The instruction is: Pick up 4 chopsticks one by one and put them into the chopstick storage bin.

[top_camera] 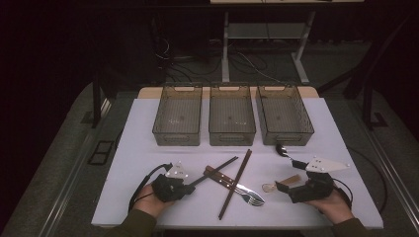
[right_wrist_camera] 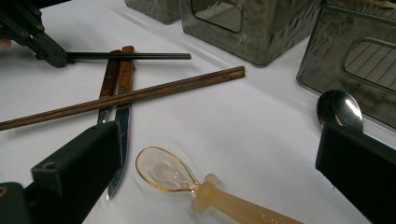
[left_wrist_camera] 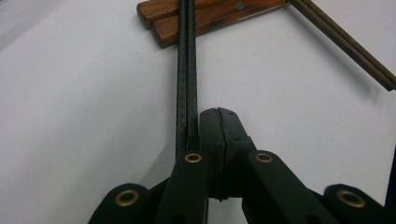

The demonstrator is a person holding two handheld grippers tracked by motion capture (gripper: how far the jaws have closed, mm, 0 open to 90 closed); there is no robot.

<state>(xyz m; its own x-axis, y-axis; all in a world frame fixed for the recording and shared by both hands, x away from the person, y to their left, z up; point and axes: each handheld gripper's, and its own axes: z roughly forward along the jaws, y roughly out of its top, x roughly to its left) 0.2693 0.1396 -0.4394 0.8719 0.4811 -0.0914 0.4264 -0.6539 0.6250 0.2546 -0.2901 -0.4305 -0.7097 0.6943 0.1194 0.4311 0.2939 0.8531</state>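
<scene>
Left hand-held gripper [left_wrist_camera: 219,112] sits nearest the lens, jaws pressed fully together at the near end of a pair of thin black chopsticks [left_wrist_camera: 187,70]; the sticks run along the jaws' outer side, so likely no true grip yet. That pair lies on the white surface [left_wrist_camera: 70,116], far end resting across two brown wooden handles [left_wrist_camera: 201,18] of a knife and fork. Sticks look light, stiff, smooth, prone to roll or slip apart; judged best pinched both together near the thick end, jaws across them. Right hand-held gripper [right_wrist_camera: 219,177] jaws wide apart, nothing between but a translucent amber plastic spoon [right_wrist_camera: 187,182] lying on the surface below. Brown wooden chopsticks [right_wrist_camera: 126,98] cross the cutlery
</scene>
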